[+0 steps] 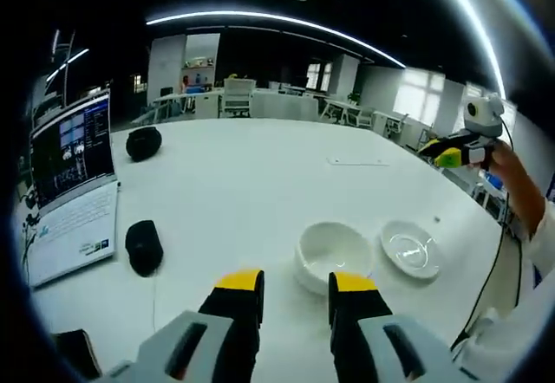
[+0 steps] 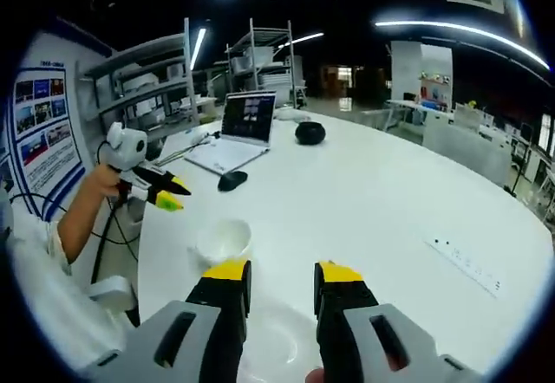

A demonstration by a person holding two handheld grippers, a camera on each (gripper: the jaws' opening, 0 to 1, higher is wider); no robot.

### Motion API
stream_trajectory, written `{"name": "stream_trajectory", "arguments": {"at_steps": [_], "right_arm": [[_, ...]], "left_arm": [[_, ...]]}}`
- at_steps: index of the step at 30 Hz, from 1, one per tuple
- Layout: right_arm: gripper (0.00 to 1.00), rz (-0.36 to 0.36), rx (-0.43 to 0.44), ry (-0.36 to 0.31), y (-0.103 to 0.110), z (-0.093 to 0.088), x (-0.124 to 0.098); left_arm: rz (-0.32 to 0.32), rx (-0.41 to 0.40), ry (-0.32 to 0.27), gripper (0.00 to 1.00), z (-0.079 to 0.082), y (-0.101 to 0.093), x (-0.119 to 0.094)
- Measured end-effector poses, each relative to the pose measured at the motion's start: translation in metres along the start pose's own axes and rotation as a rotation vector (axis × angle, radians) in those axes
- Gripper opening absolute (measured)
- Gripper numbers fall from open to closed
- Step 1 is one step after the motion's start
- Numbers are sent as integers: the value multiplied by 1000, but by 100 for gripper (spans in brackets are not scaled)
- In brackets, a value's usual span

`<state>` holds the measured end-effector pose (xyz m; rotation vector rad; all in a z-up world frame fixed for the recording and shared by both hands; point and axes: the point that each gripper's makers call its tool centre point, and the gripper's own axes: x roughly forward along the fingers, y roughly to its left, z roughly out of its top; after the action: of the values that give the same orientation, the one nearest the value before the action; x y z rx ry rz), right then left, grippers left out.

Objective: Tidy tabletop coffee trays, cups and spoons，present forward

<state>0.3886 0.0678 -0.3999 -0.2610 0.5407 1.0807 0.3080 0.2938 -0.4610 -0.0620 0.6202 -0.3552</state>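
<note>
1. In the left gripper view, going from left to right on the white counter (image 1: pixel 260 175): an open laptop (image 1: pixel 74 188), a black mouse (image 1: pixel 144 246), a white cup (image 1: pixel 334 256) and a white saucer (image 1: pixel 410 249). The cup and saucer are just beside each other, and I cannot tell if they touch.
2. The left tool (image 1: pixel 295 292) is open and holds nothing; the cup is just ahead of its right jaw.
3. I judge that the cup and saucer are glazed ceramic: stiff, rather light, slippery and easy to break. The cup is best taken by its rim wall, with one jaw inside and one outside. The saucer is flat, so it is best taken at its edge.
4. The right gripper view shows what the other does not: a power strip (image 2: pixel 466 266) on the counter at the right and metal shelves (image 2: pixel 147 93) behind. Here the cup (image 2: pixel 224 240) is ahead of the left jaw, and the saucer (image 2: pixel 277 335) is between the jaws, low.
5. The right tool (image 2: pixel 282 283) is also open and empty.
6. No spoon is visible to me.
</note>
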Motion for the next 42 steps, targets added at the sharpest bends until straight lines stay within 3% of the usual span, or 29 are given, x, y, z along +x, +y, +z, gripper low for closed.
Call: {"name": "stream_trajectory", "arguments": {"at_steps": [6,8,20,25,28,36,42], "right_arm": [[30,40,7,74,7,3,33],[30,48,9,88,20,2,41],[30,79,-3,217,42,1,93],[30,84,-27,263,57,-6,108],[30,69,-33,306,54,-12,118],[30,29,-7,456,58,-45,131],[30,-3,12,499,55,-46,137]], "left_arm": [[-10,-24,29,32,4,-1,10],[-12,-27,41,33,5,-3,13],[9,-34,174,34,-6,-9,33],[12,-43,205,34,-8,-10,41],[7,-52,220,34,-9,-10,49],[-2,-48,280,31,-26,-26,60],[-3,-68,303,32,-31,-25,60]]}}
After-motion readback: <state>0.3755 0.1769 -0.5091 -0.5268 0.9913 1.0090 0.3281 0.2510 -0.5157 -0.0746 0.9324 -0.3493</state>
